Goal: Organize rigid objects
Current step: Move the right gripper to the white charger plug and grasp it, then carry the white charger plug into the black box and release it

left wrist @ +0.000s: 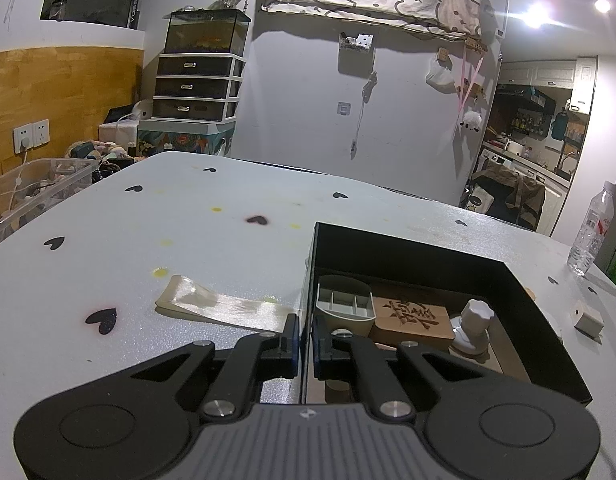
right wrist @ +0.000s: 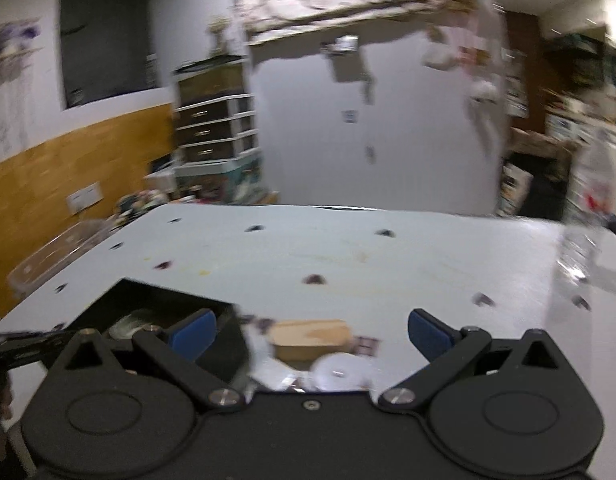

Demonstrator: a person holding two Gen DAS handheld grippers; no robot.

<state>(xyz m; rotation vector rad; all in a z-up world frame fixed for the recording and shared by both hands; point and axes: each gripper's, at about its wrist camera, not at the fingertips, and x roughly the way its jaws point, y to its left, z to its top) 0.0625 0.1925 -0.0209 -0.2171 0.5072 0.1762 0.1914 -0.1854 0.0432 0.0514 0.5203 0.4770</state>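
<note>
A black open box (left wrist: 408, 242) stands on the white table and holds a grey divided tray (left wrist: 344, 306), a carved wooden block (left wrist: 412, 316) and a white knobbed piece (left wrist: 474, 322). My left gripper (left wrist: 305, 344) is shut on the box's thin left wall. In the blurred right wrist view, my right gripper (right wrist: 312, 330) stands wide open above the table, with nothing pressed by its blue pads (right wrist: 430, 332). Below its gap lie a wooden block (right wrist: 308, 338) and a white round piece (right wrist: 340, 372). The black box (right wrist: 155, 300) sits to its left.
A shiny clear strip (left wrist: 219, 306) lies left of the box. A small white cube (left wrist: 588, 317) and a water bottle (left wrist: 592, 228) stand at the table's right side. A clear plastic bin (left wrist: 31, 192) sits past the left edge. The tabletop (left wrist: 187, 220) carries heart marks.
</note>
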